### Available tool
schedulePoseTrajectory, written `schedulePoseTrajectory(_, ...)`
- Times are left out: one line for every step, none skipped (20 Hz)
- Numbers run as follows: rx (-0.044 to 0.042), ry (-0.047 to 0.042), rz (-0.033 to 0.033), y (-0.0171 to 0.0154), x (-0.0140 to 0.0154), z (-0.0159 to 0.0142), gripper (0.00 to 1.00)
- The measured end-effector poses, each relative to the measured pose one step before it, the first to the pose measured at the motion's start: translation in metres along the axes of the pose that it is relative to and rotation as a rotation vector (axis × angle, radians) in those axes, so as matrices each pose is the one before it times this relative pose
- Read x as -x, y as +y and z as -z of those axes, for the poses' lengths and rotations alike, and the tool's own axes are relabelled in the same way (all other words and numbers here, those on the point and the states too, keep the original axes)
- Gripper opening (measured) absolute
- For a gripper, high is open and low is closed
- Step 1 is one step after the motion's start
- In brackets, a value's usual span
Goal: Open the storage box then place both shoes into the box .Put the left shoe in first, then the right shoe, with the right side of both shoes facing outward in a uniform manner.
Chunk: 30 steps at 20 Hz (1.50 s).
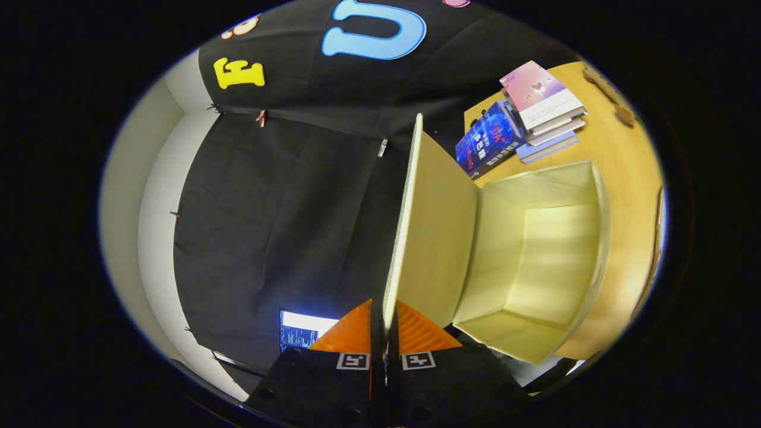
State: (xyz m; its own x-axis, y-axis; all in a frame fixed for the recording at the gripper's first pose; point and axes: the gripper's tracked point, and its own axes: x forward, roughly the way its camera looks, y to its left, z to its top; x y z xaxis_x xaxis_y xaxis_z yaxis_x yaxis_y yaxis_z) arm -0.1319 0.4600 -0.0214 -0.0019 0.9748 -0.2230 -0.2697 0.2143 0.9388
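Gripper (pixel 384 333) pinching thin flat lid (pixel 437 220) edge of pale rectangular storage box (pixel 535 261), open, on wood counter (pixel 624 154).

No text can be read with confidence. The dark blue book (pixel 489 140) leaning against the stack of books (pixel 544 113) carries red and white lettering (too small and skewed to make out), and the pink top book (pixel 534 86) bears faint print, equally illegible.

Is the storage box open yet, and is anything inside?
Open and empty: the gripper is shut on the lid, swung clear; the storage box interior is bare.
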Motion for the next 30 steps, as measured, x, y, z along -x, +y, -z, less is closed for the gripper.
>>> schedulePoseTrajectory(0.00571, 0.00068, 0.00337, 0.00444, -0.01136, 0.0013, 0.05)
schedulePoseTrajectory(0.00668, -0.00013, 0.00745, 0.00384, -0.01176, 0.00218, 0.05)
schedulePoseTrajectory(0.00937, -0.00025, 0.00631, 0.00321, -0.01213, 0.00323, 0.05)
schedulePoseTrajectory(0.00901, 0.00223, 0.00488, 0.00465, -0.01188, 0.00487, 0.05)
schedulePoseTrajectory(0.00081, -0.00387, 0.00608, 0.00317, -0.01297, 0.00338, 0.05)
schedulePoseTrajectory(-0.00412, -0.00719, 0.0025, 0.00372, -0.01378, 0.0031, 0.05)
schedulePoseTrajectory(-0.00778, -0.00558, 0.00462, 0.00304, -0.01408, 0.00247, 0.05)
schedulePoseTrajectory(-0.00141, -0.00012, 0.00052, 0.00317, -0.01387, 0.00375, 0.05)
schedulePoseTrajectory(0.00068, 0.00069, 0.00963, 0.00071, -0.01303, 0.00262, 0.06)
schedulePoseTrajectory(0.00438, 0.00182, 0.00694, -0.00006, -0.01388, 0.00328, 0.05)
schedulePoseTrajectory(0.00128, 0.00494, 0.01004, -0.00005, -0.01338, 0.00431, 0.05)
schedulePoseTrajectory(0.00109, 0.00807, 0.00935, -0.00189, -0.01301, 0.00322, 0.06)
schedulePoseTrajectory(0.00587, 0.01524, 0.02042, -0.00412, -0.01184, 0.00424, 0.06)
schedulePoseTrajectory(0.01007, 0.01797, 0.0173, -0.00277, -0.00798, 0.00513, 0.06)
schedulePoseTrajectory(0.01192, 0.00731, 0.00828, -0.0015, -0.00665, 0.00245, 0.06)
schedulePoseTrajectory(0.01096, 0.00329, 0.01206, -0.00147, -0.00467, 0.00366, 0.06)
schedulePoseTrajectory(0.01234, 0.0034, 0.00165, -0.00018, -0.00052, -0.00021, 0.07)
schedulePoseTrajectory(0.01825, -0.00605, 0.00549, -0.00044, -0.00592, 0.00086, 0.08)
schedulePoseTrajectory(0.02462, -0.00324, -0.00175, -0.0015, 0.00083, 0.00292, 0.16)
schedulePoseTrajectory(0.02712, -0.00157, 0.00634, -0.00326, 0.00991, -0.00204, 0.42)
schedulePoseTrajectory(0.03082, -0.00189, 0.00604, -0.0049, 0.00635, 0.00258, 0.56)
schedulePoseTrajectory(0.03188, -0.00156, 0.01789, -0.00883, 0.00831, -0.0002, 0.7)
schedulePoseTrajectory(0.03176, -0.01367, 0.01953, -0.00852, 0.01156, -0.00343, 0.84)
schedulePoseTrajectory(0.03009, -0.02612, 0.02138, -0.00606, 0.01654, -0.00528, 0.98)
schedulePoseTrajectory(0.03433, -0.03445, 0.02675, -0.01004, 0.01673, -0.00711, 0.98)
schedulePoseTrajectory(0.0356, -0.03547, 0.03419, -0.01273, 0.01778, -0.00626, 0.98)
schedulePoseTrajectory(0.03849, -0.03578, 0.03856, -0.01365, 0.01745, -0.00702, 0.98)
schedulePoseTrajectory(0.03714, -0.0356, 0.04292, -0.01519, 0.01624, -0.00707, 0.98)
schedulePoseTrajectory(0.03575, -0.03329, 0.05198, -0.01815, 0.01754, -0.00628, 0.98)
schedulePoseTrajectory(0.03679, -0.02869, 0.05112, -0.01947, 0.01638, -0.00199, 0.98)
